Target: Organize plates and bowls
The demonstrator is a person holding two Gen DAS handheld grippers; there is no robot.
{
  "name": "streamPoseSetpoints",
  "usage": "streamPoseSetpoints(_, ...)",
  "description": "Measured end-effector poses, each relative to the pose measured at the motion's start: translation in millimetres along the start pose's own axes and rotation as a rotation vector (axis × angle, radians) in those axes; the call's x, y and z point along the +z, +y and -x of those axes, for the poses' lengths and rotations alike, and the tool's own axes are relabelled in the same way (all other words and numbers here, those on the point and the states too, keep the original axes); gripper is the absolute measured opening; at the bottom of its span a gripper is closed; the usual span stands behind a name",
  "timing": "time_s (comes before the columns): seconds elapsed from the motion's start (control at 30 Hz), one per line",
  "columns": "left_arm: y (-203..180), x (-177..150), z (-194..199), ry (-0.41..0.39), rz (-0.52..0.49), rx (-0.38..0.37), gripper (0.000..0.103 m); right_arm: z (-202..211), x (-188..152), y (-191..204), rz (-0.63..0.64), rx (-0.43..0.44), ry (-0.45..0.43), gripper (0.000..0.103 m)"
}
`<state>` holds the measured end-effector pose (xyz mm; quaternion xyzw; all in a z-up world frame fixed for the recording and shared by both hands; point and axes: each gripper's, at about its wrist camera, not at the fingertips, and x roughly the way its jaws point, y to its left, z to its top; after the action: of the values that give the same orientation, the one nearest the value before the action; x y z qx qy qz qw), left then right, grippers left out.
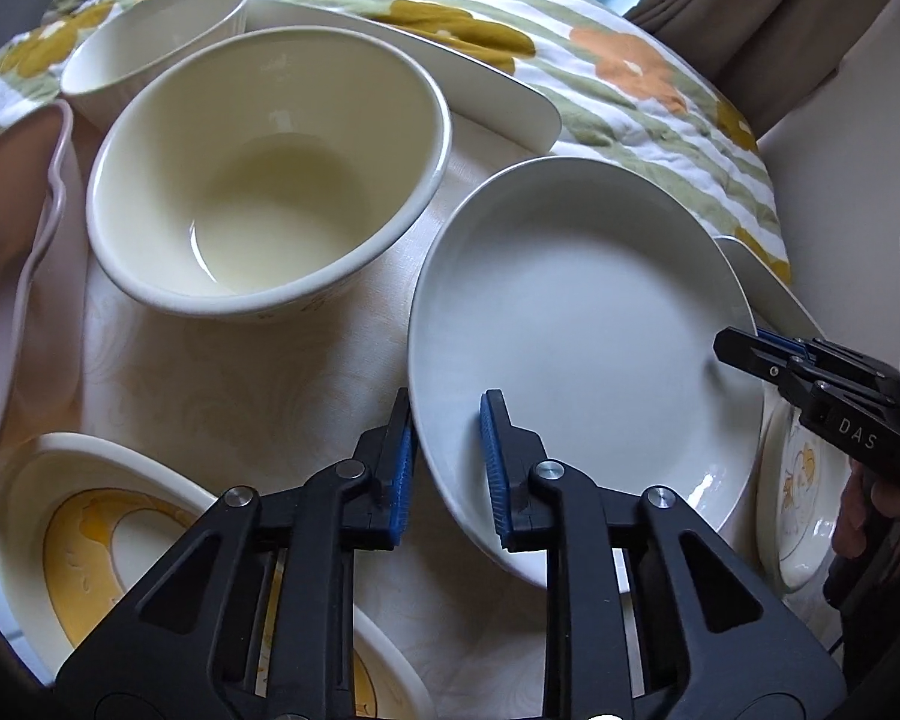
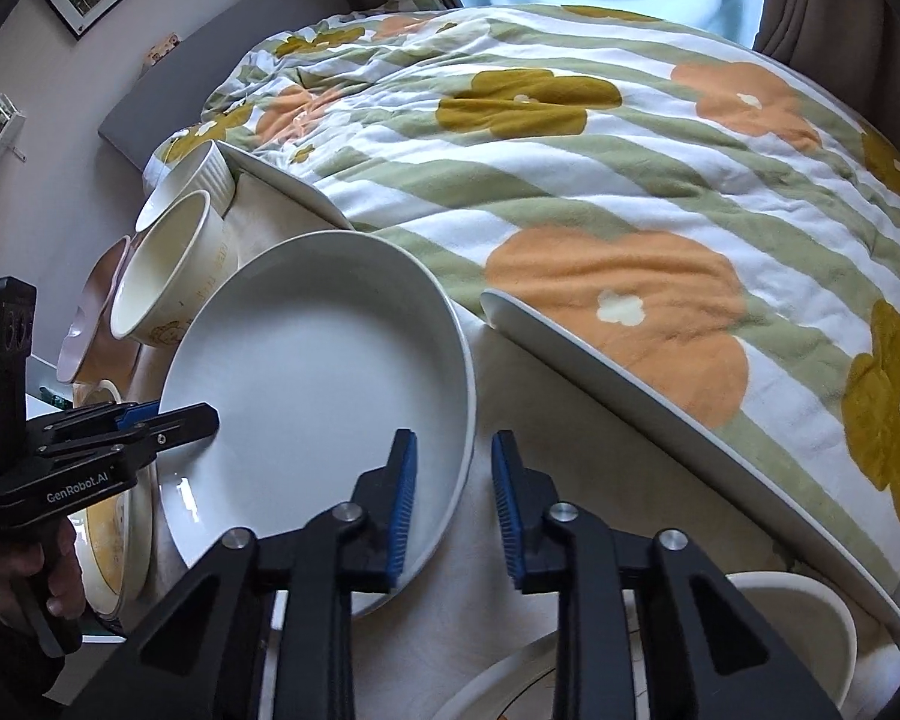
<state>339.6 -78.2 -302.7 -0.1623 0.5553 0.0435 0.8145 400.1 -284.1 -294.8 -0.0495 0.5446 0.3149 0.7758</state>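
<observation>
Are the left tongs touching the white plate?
Cannot tell. In the left wrist view, the left tongs straddle the white plate rim, but no clear contact or gap shows.

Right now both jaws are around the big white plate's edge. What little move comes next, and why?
Probably squeeze both shut on the rim. The left gripper and the right gripper each straddle an edge of the white plate with jaws still open, so nothing holds it yet. Closing first should allow a level lift clear of the cream bowl beside it.
</observation>
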Motion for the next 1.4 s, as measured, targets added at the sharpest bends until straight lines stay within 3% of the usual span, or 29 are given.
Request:
streamPoseSetpoints(0.4,-5,3,11,-0.021,-0.023,0.014,0.019,1,-2,0,-0.005,0.020,-0.006,0.012)
streamPoseSetpoints(0.73,-6,-1,61,-0.082,-0.077,-0.028,0.019,51,-10,23,-0.014,0.008,-0.093,0.012)
streamPoseSetpoints(1.07,27,-19,137,-0.145,-0.190,-0.079,0.019,98,-43,97,-0.098,-0.042,-0.178,0.012)
streamPoseSetpoints(1.4,107,-57,159,-0.068,-0.308,-0.141,0.019,75,-105,185,-0.287,-0.075,-0.166,0.012)
